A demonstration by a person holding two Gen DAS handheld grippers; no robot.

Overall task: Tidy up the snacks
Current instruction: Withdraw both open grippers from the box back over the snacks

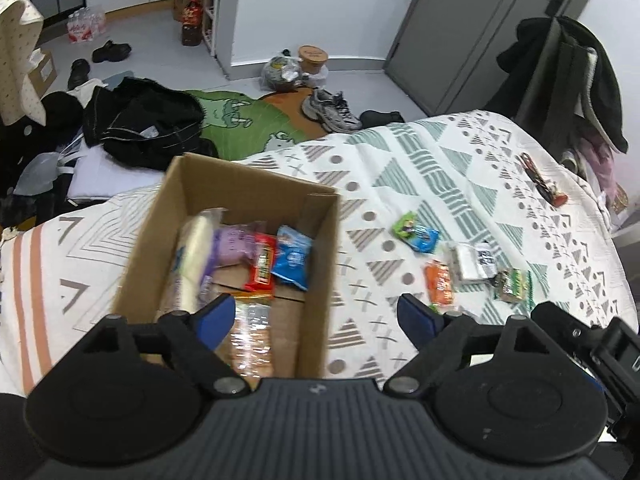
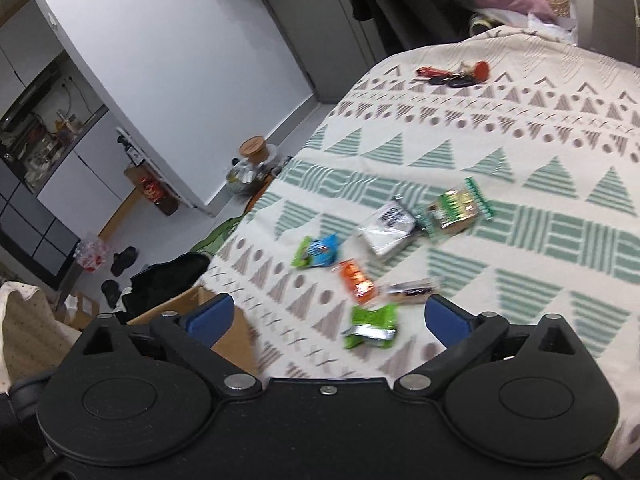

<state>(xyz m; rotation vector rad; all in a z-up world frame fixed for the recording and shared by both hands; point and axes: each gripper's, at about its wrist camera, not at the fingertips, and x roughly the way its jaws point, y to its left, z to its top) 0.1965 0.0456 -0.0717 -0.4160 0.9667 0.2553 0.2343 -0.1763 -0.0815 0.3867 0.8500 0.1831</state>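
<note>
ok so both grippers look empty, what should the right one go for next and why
Probably lower the right gripper onto the green packet and close. Its jaws are open and empty, and that packet lies loose on the bedspread nearest its fingers, while the cardboard box already holds several snacks. The left gripper hangs open over the box.

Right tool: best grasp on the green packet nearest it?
The green packet lies flat and crumpled on the patterned bedspread, just ahead of the open right tool. Probably best to come straight down from above and pinch across its narrower middle; the orange packet beyond sits close, so stay off that edge.
</note>
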